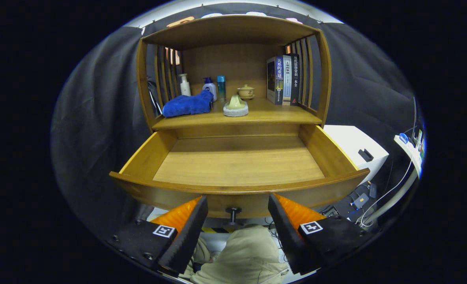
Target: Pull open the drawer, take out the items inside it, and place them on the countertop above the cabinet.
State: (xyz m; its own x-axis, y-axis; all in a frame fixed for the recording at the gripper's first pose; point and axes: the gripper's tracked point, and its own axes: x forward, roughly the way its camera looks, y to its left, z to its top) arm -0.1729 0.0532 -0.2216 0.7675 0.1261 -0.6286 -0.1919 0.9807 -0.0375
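The wooden drawer (239,189) stands pulled far out of the cabinet, and its bare wooden bottom (237,161) shows with nothing lying on it. My gripper (237,203) is open, its two fingers just in front of the drawer's front board, one on either side of the small dark knob (233,213). Nothing is between the fingers. On the countertop (273,113) above the drawer lie a blue cloth (188,104) and a pale round item on a grey base (236,106).
Further back on the countertop stand a white pump bottle (184,84), a white-and-blue bottle (209,86), a teal bottle (221,87), a lidded ceramic cup (246,91) and three books (284,79). A white box (355,146) and cables are right of the drawer. A person's beige-clothed leg (245,256) is below.
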